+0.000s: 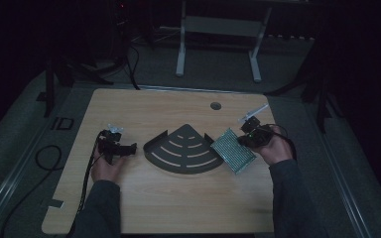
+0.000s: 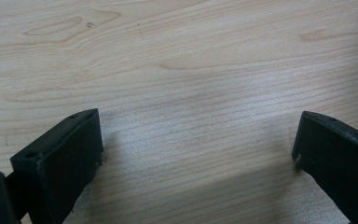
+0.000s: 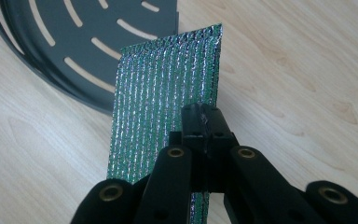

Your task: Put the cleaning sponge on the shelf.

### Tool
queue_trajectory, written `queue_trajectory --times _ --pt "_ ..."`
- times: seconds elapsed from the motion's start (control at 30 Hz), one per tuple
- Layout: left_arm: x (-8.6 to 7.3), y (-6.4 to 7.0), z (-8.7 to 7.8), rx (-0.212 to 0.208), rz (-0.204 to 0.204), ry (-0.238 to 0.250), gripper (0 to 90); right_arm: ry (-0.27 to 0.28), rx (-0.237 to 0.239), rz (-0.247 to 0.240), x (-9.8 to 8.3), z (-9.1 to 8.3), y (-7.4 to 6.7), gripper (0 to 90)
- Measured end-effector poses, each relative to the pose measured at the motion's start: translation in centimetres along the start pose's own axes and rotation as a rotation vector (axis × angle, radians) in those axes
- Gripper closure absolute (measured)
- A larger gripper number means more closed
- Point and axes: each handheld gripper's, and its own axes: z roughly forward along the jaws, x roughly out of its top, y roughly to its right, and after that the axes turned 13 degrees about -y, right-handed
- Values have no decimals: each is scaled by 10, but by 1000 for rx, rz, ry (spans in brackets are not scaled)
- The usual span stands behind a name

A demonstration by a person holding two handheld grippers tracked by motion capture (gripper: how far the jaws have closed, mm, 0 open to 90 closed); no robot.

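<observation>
**Inspector:** State of the tongs first. The right gripper (image 3: pixel 204 122) has its jaws pinched together on the green scouring pad (image 3: pixel 165 88), gripping it near one edge, with most of the pad sticking out past the tips. The left gripper (image 2: pixel 193 154) stands wide apart with nothing between its jaws, low over bare table (image 1: pixel 144 208).

**Assessor:** And where is the pad?

**Inspector:** In the high view the green scouring pad (image 1: pixel 233 150) sits tilted off the wood, just beside the right-hand wall of the black slotted corner shelf (image 1: pixel 183 148). Its far corner looks to be over or against that wall; I cannot tell whether they touch.

**Assessor:** Risks?

**Inspector:** Three, in my judgement. The hold is narrow and at the margin, so the limp pad could pivot or slip out if swung quickly. The leading corner could catch the raised wall and fold, or push the shelf across the table, since nothing steadies the shelf. And if laid flat, the pad may bridge the slots unevenly and lie askew.

**Assessor:** Room to move?

**Inspector:** Ample. The wood in front of the shelf, toward the person, is open, and so is the stretch behind it up to the small round hole (image 1: pixel 216 105). The right hand (image 1: pixel 274 151) sits well inside the right table edge. The left hand (image 1: pixel 106 166) is well apart from the shelf's left corner and could come across to brace it.
</observation>
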Motion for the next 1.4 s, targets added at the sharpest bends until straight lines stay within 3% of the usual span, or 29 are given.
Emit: queue_trajectory --times 1.0,1.4 --pt "0 0 0 1 1 -1 21 56 4 -61 35 -7 -5 898" --pt "0 0 0 1 1 -2 21 58 21 -75 48 2 -8 898"
